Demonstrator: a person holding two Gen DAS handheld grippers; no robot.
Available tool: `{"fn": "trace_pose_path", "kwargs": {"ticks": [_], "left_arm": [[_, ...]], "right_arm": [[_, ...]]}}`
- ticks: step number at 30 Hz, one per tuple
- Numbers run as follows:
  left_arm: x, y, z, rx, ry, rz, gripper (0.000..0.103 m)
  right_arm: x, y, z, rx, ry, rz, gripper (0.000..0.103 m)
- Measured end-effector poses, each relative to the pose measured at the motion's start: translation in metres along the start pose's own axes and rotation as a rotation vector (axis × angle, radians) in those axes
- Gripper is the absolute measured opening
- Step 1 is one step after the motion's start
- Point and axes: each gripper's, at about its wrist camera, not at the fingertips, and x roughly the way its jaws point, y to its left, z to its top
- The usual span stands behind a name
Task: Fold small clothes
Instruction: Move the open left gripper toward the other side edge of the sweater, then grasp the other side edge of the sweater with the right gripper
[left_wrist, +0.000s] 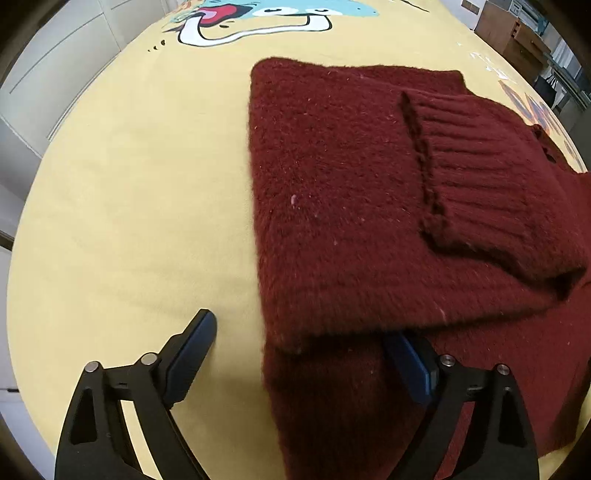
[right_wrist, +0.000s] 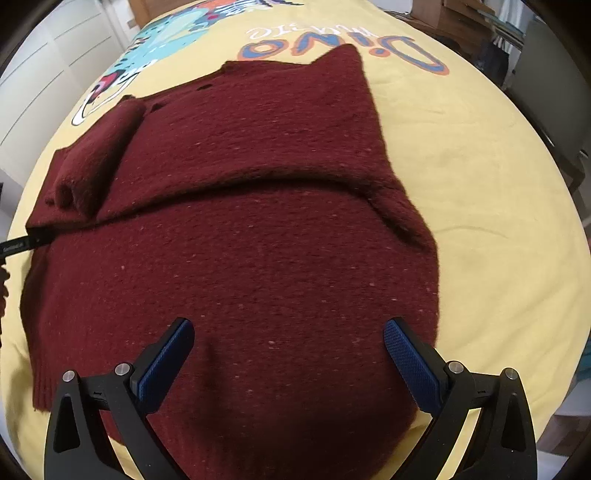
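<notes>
A dark red knit sweater (left_wrist: 340, 206) lies on the yellow sheet (left_wrist: 140, 206), a sleeve with a ribbed cuff (left_wrist: 480, 184) folded across its body. My left gripper (left_wrist: 303, 332) is open at the sweater's left edge; its right finger (left_wrist: 410, 365) is tucked under the folded layer, its left finger (left_wrist: 195, 339) rests on bare sheet. In the right wrist view the sweater (right_wrist: 258, 221) fills the middle, upper part folded over the lower. My right gripper (right_wrist: 288, 336) is open and empty, just above the sweater's lower body. The left gripper's tip (right_wrist: 26, 242) shows at the sweater's left edge.
The yellow sheet (right_wrist: 480, 206) carries a cartoon dinosaur print (left_wrist: 258, 18) and "Dino" lettering (right_wrist: 343, 44) beyond the sweater. White cabinet doors (left_wrist: 48, 74) stand at the left. Wooden furniture (left_wrist: 517, 33) stands at the far right.
</notes>
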Motion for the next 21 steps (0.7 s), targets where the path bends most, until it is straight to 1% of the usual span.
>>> {"fn": "trace_pose_path", "kwargs": {"ticks": [4, 7, 8, 9, 10, 11, 12, 13, 16, 18, 19, 21], "left_arm": [[0.002, -0.001, 0.004, -0.002, -0.020, -0.021, 0.078], [0.005, -0.002, 0.004, 0.000, -0.020, -0.053, 0.071], [0.006, -0.003, 0.004, 0.010, -0.020, -0.064, 0.066], [0.006, -0.001, 0.006, 0.019, -0.020, -0.072, 0.054], [0.004, -0.001, 0.006, 0.031, -0.021, -0.093, 0.045], [0.003, -0.003, 0.006, 0.037, -0.018, -0.116, 0.027], [0.003, -0.004, 0.007, 0.038, -0.013, -0.121, 0.016], [0.003, -0.004, 0.008, 0.044, -0.002, -0.129, 0.014], [0.006, -0.004, 0.013, 0.047, 0.009, -0.153, 0.014], [0.010, -0.003, 0.013, 0.016, 0.018, -0.176, 0.014], [0.015, 0.012, 0.012, -0.002, 0.022, -0.188, 0.014], [0.017, 0.009, 0.016, -0.001, 0.029, -0.187, 0.014]], "right_arm": [[0.000, 0.016, 0.005, -0.027, 0.003, 0.001, 0.102], [-0.002, 0.035, 0.015, -0.074, -0.002, 0.004, 0.102], [-0.004, 0.041, 0.020, -0.084, -0.005, 0.012, 0.102], [-0.007, 0.048, 0.025, -0.098, -0.013, 0.021, 0.102], [-0.011, 0.058, 0.033, -0.118, -0.026, 0.026, 0.102], [-0.014, 0.066, 0.040, -0.136, -0.035, 0.027, 0.102], [-0.017, 0.077, 0.049, -0.162, -0.047, 0.028, 0.102], [-0.020, 0.087, 0.055, -0.184, -0.055, 0.029, 0.102], [-0.024, 0.121, 0.079, -0.260, -0.082, 0.037, 0.102], [-0.026, 0.145, 0.093, -0.311, -0.097, 0.047, 0.102], [-0.026, 0.162, 0.103, -0.340, -0.101, 0.052, 0.102], [-0.021, 0.187, 0.116, -0.380, -0.111, 0.072, 0.102]]}}
